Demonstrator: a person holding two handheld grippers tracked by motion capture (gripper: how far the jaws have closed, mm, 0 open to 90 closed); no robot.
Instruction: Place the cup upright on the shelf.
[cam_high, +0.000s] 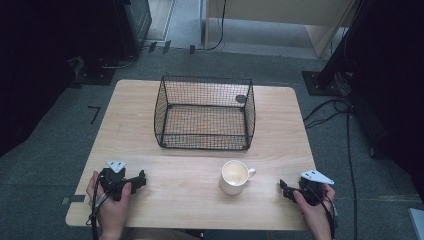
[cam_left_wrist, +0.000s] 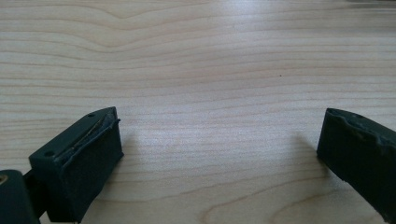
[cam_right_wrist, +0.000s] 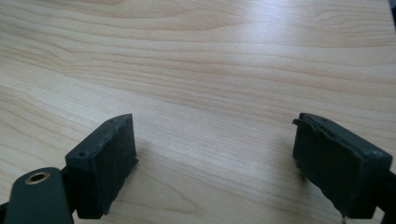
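Grey carpet surrounded the pale wooden table (cam_high: 140, 107), where a black wire basket (cam_high: 205, 113) sat toward twelve o'clock and a white mug (cam_high: 233, 177) stood at its six o'clock, handle at three. Flanking the mug, the left gripper (cam_high: 141, 178) and right gripper (cam_high: 283, 187) rested with jaws spread wide, holding nothing.

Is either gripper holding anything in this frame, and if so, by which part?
Nothing is held. The left gripper and right gripper both rest open on the table, with the mug untouched between them.
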